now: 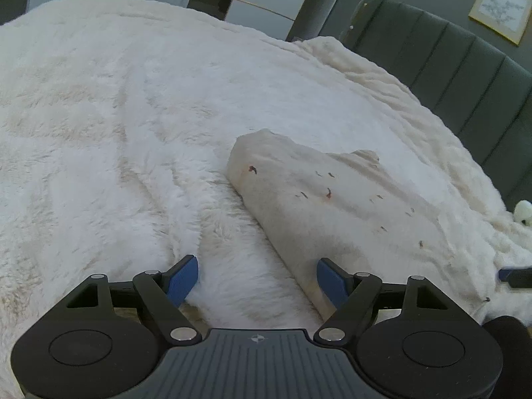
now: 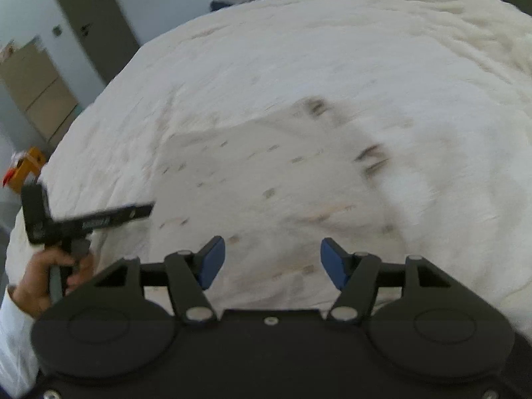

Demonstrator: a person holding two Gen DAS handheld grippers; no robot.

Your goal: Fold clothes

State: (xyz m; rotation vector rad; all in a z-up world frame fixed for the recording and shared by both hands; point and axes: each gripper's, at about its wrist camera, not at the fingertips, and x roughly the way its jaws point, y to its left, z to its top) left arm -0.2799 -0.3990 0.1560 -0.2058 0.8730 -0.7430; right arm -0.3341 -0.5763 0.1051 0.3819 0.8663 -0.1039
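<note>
The cream garment (image 1: 332,206) lies folded into a flat bundle on the bed (image 1: 116,116), and both the left tongs (image 1: 257,277) and right tongs (image 2: 272,261) hang spread and empty just above its near edge, seemingly having released it.

The left wrist view is taken from behind the left gripper (image 1: 257,277), angled down and held close over the white fluffy blanket (image 1: 116,126), with a grey headboard (image 1: 465,76) at upper right. The right wrist view is taken from behind the right gripper (image 2: 272,262), higher and blurred. The speckled cream garment (image 1: 332,206) (image 2: 259,173) is shared.
</note>
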